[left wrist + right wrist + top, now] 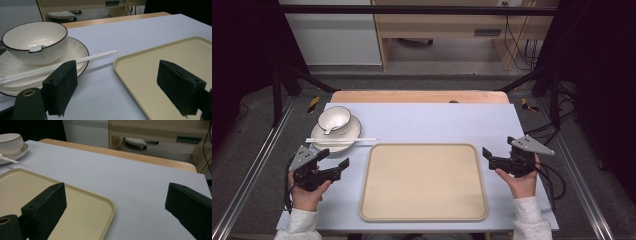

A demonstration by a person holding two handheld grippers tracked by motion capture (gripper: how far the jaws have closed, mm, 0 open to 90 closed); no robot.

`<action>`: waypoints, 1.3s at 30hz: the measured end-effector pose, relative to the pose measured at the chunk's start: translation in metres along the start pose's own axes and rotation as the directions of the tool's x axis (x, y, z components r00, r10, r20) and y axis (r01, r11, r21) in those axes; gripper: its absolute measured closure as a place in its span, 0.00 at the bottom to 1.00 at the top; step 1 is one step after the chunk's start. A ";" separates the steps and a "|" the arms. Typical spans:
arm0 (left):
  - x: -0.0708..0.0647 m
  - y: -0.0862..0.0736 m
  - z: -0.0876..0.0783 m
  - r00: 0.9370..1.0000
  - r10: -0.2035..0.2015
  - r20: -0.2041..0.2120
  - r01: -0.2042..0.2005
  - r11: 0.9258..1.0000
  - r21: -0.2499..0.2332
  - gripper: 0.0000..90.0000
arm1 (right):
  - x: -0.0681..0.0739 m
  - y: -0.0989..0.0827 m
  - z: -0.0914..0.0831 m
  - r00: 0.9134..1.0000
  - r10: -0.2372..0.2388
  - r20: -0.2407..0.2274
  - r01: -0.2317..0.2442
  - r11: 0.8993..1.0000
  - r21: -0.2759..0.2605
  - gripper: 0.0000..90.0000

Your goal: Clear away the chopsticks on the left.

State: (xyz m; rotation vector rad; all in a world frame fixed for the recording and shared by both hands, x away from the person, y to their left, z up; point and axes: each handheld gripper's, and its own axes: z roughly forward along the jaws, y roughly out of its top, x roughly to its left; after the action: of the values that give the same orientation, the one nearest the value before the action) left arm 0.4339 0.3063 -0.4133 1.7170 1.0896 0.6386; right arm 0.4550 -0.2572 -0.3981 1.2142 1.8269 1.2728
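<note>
A white bowl [333, 119] with a dark rim sits on a white ribbed plate [347, 134] at the table's far left, a white spoon [327, 130] inside it. White chopsticks [341, 140] lie across the plate's near edge. A beige tray [424, 181] lies bare in the middle. My left gripper [335, 157] hovers open just left of the tray, below the plate, nothing between its jaws. My right gripper [498, 148] stands open by the tray's right edge, also holding nothing. In the left gripper view the bowl [35, 41], chopsticks [75, 61] and tray [160, 65] lie ahead.
A pale blue mat [432, 120] covers the wooden table [419, 96]. Dark frame rails [252, 165] run along both sides, and cables [552, 175] trail at the right. A wooden desk [447, 30] stands beyond the table's far edge.
</note>
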 end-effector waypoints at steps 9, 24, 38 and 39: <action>0.006 0.002 0.001 0.999 0.022 0.025 -0.022 0.999 0.023 0.19 | 0.000 -0.003 -0.001 1.000 0.002 0.001 -0.002 1.000 0.009 0.04; 0.033 0.019 0.011 0.993 0.092 0.072 -0.096 0.993 0.065 0.20 | 0.009 0.003 0.001 1.000 -0.018 -0.013 0.018 1.000 0.007 0.04; 0.068 0.022 0.029 0.989 0.140 0.038 -0.145 0.975 0.169 0.22 | 0.013 0.000 0.007 0.999 -0.034 -0.011 0.034 0.999 0.033 0.04; 0.070 0.021 0.030 0.989 0.145 0.034 -0.148 0.973 0.178 0.22 | 0.013 0.000 0.007 0.999 -0.033 -0.014 0.033 0.999 0.034 0.04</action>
State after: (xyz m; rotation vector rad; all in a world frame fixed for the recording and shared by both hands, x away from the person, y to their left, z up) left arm 0.4982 0.3518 -0.4097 1.9705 1.0387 0.6275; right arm 0.4558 -0.2426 -0.4000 1.1913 1.8776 1.2388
